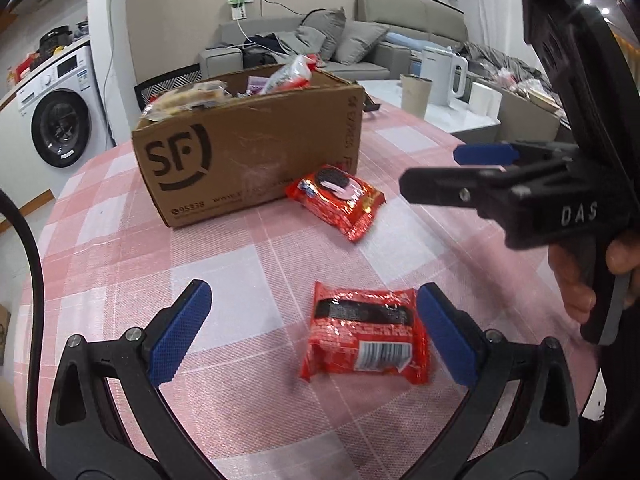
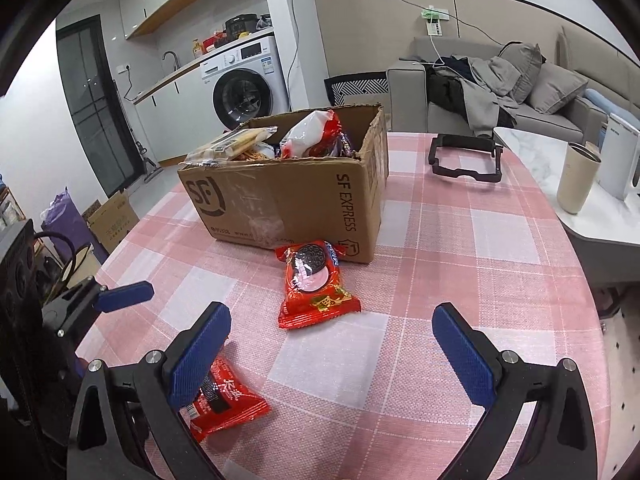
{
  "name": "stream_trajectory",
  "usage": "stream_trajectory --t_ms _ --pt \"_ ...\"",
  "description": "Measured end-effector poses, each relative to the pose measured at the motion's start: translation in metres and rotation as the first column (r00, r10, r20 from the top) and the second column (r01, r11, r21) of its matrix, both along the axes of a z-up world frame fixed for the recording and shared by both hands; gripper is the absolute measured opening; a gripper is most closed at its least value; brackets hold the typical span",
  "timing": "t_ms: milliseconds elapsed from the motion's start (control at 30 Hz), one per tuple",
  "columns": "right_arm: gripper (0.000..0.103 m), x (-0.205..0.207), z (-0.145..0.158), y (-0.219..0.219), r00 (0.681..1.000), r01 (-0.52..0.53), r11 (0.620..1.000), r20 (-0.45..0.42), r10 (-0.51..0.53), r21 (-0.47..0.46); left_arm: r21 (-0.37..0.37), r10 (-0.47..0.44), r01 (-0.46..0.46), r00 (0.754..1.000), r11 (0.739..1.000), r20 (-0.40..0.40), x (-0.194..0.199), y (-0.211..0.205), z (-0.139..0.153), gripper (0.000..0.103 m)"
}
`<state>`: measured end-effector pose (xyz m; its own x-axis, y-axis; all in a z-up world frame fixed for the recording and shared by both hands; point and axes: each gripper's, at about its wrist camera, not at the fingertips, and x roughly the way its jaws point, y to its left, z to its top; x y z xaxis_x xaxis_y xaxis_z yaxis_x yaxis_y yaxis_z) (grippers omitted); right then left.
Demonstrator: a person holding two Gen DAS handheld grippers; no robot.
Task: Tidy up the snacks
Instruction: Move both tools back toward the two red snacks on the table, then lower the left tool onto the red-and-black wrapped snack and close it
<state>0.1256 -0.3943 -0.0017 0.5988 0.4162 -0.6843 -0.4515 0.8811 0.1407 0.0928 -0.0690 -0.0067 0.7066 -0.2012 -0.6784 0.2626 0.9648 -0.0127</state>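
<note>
A cardboard SF Express box (image 2: 288,196) stands on the worktop (image 2: 460,280), which is covered by a pink and white checked cloth. The box is open at the top and already holds several snacks: a clear pack of biscuits (image 2: 236,142) at its left end and a white and red bag (image 2: 312,132) sticking up above the rim.

Two red cookie packets lie outside the box. The face-up red cookie packet (image 2: 316,284), showing a dark sandwich cookie and a pink filling, lies just in front of the box's near corner, its far end touching or almost touching the cardboard. The barcode-side red cookie packet (image 1: 366,338) lies nearer to the person, well apart from the box.

The left hand-held gripper (image 1: 316,334) has its blue pads spread wide. The barcode-side packet sits between them, close against the right-side pad, with a clear gap to the other pad; neither pad is pressing it.

The right hand-held gripper (image 2: 332,354) is also spread wide, with bare cloth between its pads and the face-up packet ahead of them. In its own view its left-side pad overlaps the barcode-side packet. From the left wrist view, fingers of a hand (image 1: 580,280) wrap its black handle.

Beyond the box a black frame-like part (image 2: 466,158) rests on the cloth. A beige tumbler (image 2: 578,178) and a white kettle (image 2: 618,156) stand on a marble-topped table beside it.
</note>
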Motion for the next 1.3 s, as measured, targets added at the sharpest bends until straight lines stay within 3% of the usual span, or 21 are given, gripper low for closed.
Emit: stream_trajectory --t_ms 367,833,900,1033,1300 --pt "0.103 0.003 -0.007 0.001 1.000 0.002 1.000 -0.026 -0.003 -0.005 0.020 -0.058 0.060 0.993 0.998 -0.098 0.005 -0.016 -0.022 0.102" --pt "0.103 0.007 -0.016 0.003 0.999 0.000 1.000 -0.054 -0.001 -0.007 0.041 -0.087 0.092 0.990 0.995 -0.116 0.004 -0.026 -0.026 0.102" --pt "0.103 0.008 -0.018 0.004 0.998 0.001 1.000 -0.057 -0.001 -0.010 0.031 -0.093 0.098 0.988 0.995 -0.120 0.005 -0.024 -0.026 0.095" --pt "0.103 0.009 -0.019 0.001 0.998 0.006 1.000 -0.059 -0.007 -0.005 -0.001 -0.128 0.129 0.980 0.992 -0.149 0.006 -0.024 -0.030 0.069" --pt "0.103 0.009 -0.018 -0.001 0.998 0.012 1.000 -0.059 -0.012 -0.003 -0.038 -0.133 0.130 0.984 0.991 -0.120 0.003 -0.020 -0.024 0.054"
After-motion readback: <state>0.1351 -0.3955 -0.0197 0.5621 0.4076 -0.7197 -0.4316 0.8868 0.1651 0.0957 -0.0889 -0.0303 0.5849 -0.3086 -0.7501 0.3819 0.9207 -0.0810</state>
